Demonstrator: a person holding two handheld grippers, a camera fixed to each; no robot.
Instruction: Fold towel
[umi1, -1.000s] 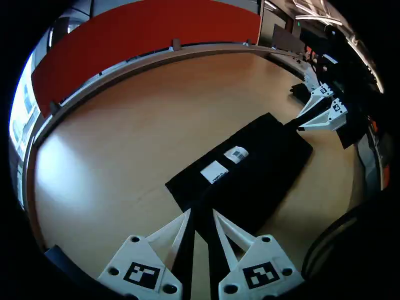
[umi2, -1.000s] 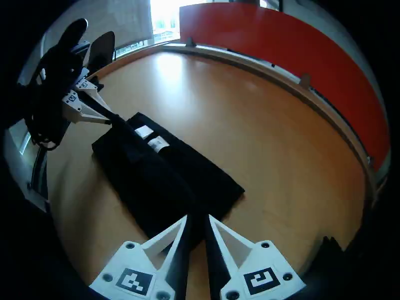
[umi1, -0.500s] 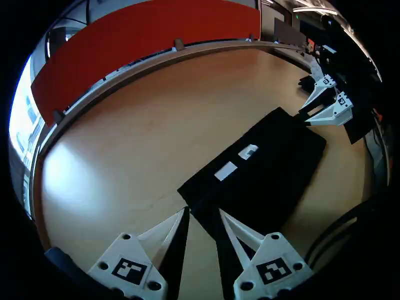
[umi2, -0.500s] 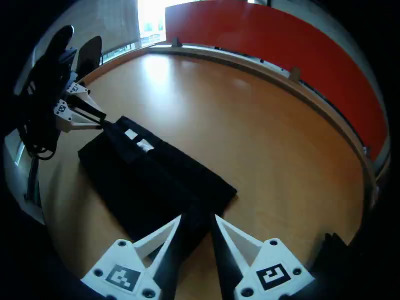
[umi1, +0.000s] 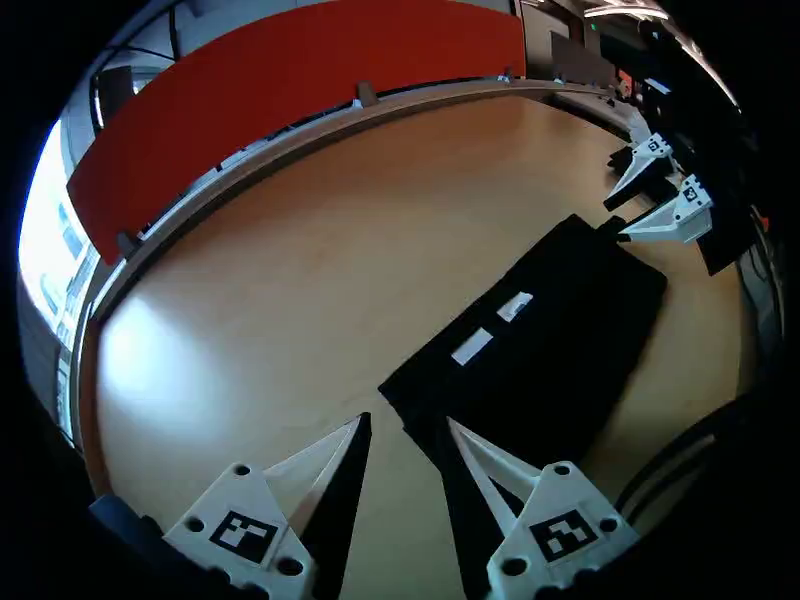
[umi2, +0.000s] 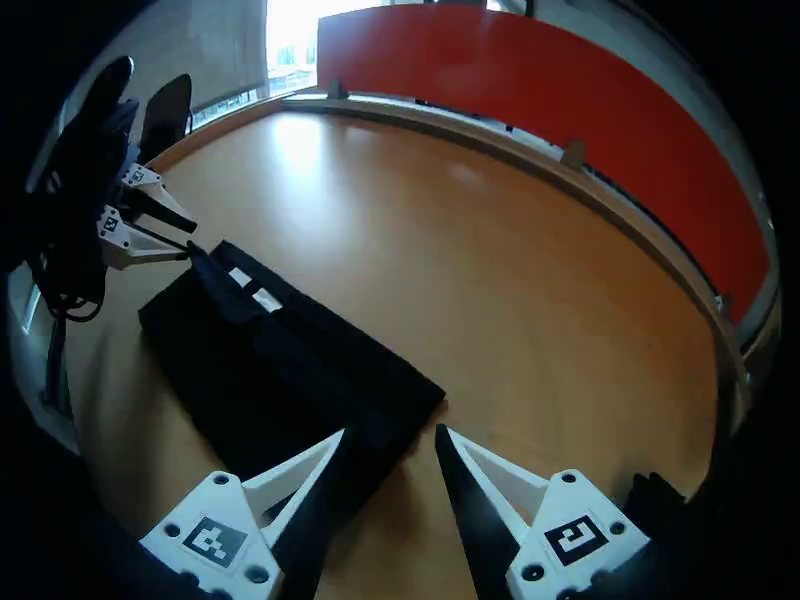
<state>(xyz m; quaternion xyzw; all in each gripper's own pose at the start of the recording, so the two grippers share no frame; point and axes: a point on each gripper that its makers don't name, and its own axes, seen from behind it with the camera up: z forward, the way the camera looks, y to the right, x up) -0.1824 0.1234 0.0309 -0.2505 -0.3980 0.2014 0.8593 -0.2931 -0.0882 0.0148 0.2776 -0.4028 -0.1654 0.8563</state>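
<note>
- Left gripper (umi1: 403, 425): two white plastic fingers (umi1: 320, 465), each a long triangle tapering to a point, with the inner face black.
- Each finger's base widens into a flat white plate carrying a square black-and-white tag (umi1: 241, 526). The patterns differ between the two plates.
- Small round dark screw holes (umi1: 241, 469) sit at the plate corners around each tag.
- Right gripper (umi2: 391, 435): same build, with white tapered wedges, black inner faces, one tag per plate and corner holes.
- In the right gripper view, the left gripper seen farther off shows small white wedges with tags. The body behind it is dark and its detail can't be made out.
- A dark cable (umi2: 62, 285) loops below it.
</note>
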